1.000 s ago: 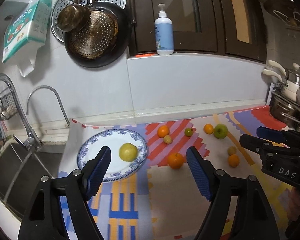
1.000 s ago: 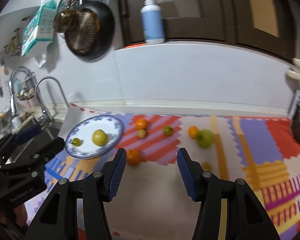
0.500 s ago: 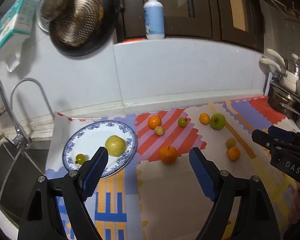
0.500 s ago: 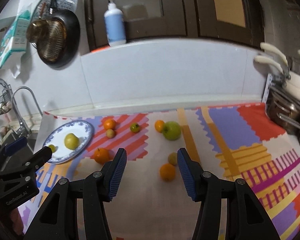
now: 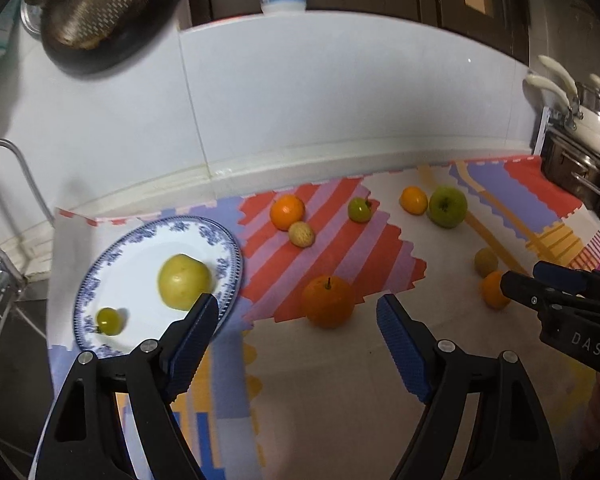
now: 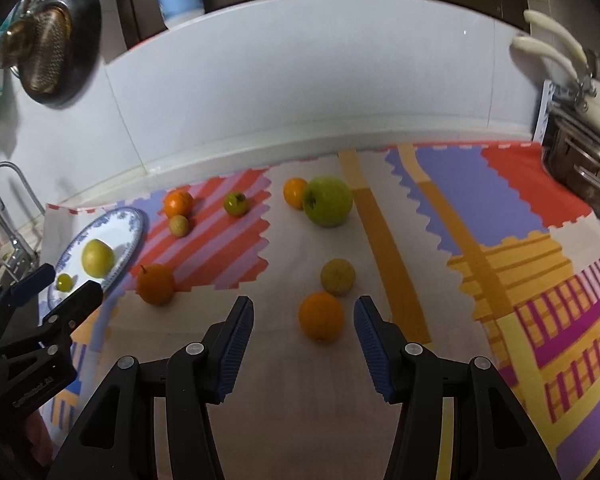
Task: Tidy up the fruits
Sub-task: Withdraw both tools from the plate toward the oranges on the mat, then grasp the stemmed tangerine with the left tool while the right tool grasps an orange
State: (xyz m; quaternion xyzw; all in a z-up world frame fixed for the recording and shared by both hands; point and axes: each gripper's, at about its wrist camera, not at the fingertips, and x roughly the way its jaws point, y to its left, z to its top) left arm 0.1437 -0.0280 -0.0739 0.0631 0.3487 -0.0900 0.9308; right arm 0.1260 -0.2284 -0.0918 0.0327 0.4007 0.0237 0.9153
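Left wrist view: left gripper [image 5: 296, 312] empty, fingers wide apart and closing a little, with nothing between the pads; it's lined up on the large stemmed orange [image 5: 328, 301] sitting on the counter's patchwork foam mat [image 5: 380, 248] just past the fingertips. Left of it, the round blue-and-white patterned plate [image 5: 224, 240] already carries a yellow-green apple [image 5: 184, 282] and a small green fruit [image 5: 109, 321]. Loose further back: a smaller orange [image 5: 287, 212], a pale speckled fruit [image 5: 301, 234], a small green tomato-like fruit [image 5: 359, 209], a small tangerine [image 5: 413, 200] and a big green apple [image 5: 447, 206] touching or nearly so. The right gripper [image 5: 516, 276] pokes in at the right, covering part of another orange. Right wrist view: right gripper [image 6: 304, 320] fingers partly apart, not clamped; a round orange [image 6: 321, 317] sits between and just beyond the tips, with a dull yellow-brown fruit [image 6: 337, 277] right behind it. Plate [image 6: 134, 224] is far left, left gripper [image 6: 56, 286] hovering by its near edge. Read: both hands are in approach, mid pick phase, two fruits plated, seven loose. Next move, I'd say: lower until each orange is centred between the pads, then squeeze gently; the right side must avoid nudging the yellow-brown neighbour, and round fruit will roll if hit off-centre.
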